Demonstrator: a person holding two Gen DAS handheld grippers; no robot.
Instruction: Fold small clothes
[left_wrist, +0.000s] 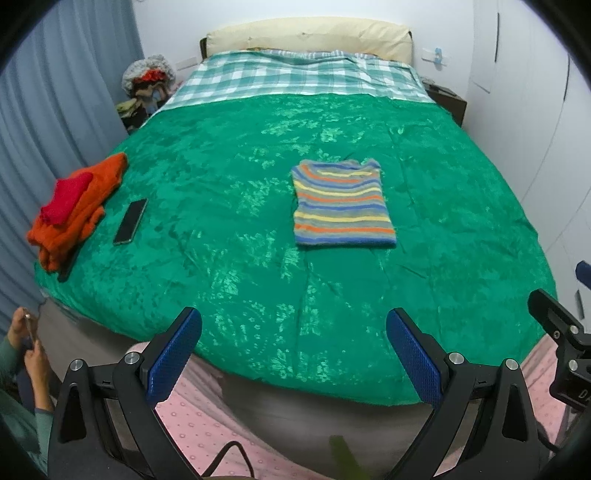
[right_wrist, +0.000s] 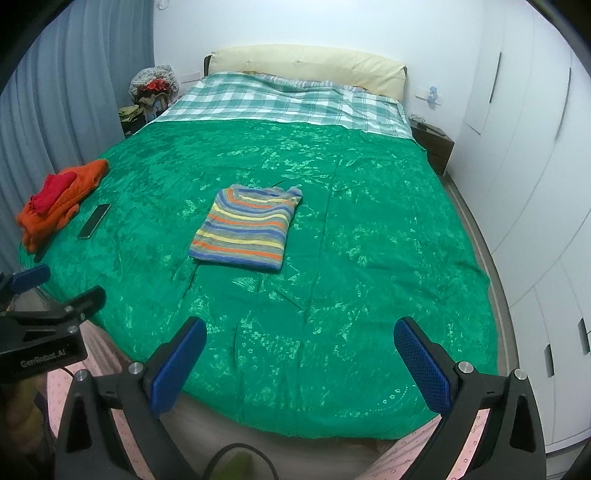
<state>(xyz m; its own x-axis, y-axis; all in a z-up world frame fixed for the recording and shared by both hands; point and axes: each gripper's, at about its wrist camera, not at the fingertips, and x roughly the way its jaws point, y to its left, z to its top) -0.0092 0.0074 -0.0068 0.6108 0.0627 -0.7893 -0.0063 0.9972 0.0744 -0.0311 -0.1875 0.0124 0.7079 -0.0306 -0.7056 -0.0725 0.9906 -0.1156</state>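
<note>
Green bedspread (left_wrist: 221, 177): striped sweater (left_wrist: 341, 203) folded mid-spread, well beyond our left gripper (left_wrist: 293, 354) and right gripper (right_wrist: 301, 363), both spread wide, empty.

We noted a green bedspread (left_wrist: 229, 206) over the bed, a checked blanket (left_wrist: 295, 75) at 12 o'clock below a cream headboard (left_wrist: 306, 35). A dark phone (left_wrist: 130, 220) lay at 9 o'clock. Grey curtains (left_wrist: 55, 96) hung left, white wardrobes (right_wrist: 524, 155) right, beside a brown nightstand (right_wrist: 436, 146).

Top (left_wrist: 343, 203): blue, orange, yellow, grey stripes. Bedspread (left_wrist: 236, 177): green, floral sheen. Sheet (left_wrist: 295, 75): green-white check. Pile (left_wrist: 79, 208): orange, red. Pads (left_wrist: 173, 360): blue. Curtain (left_wrist: 55, 92): grey-blue.
</note>
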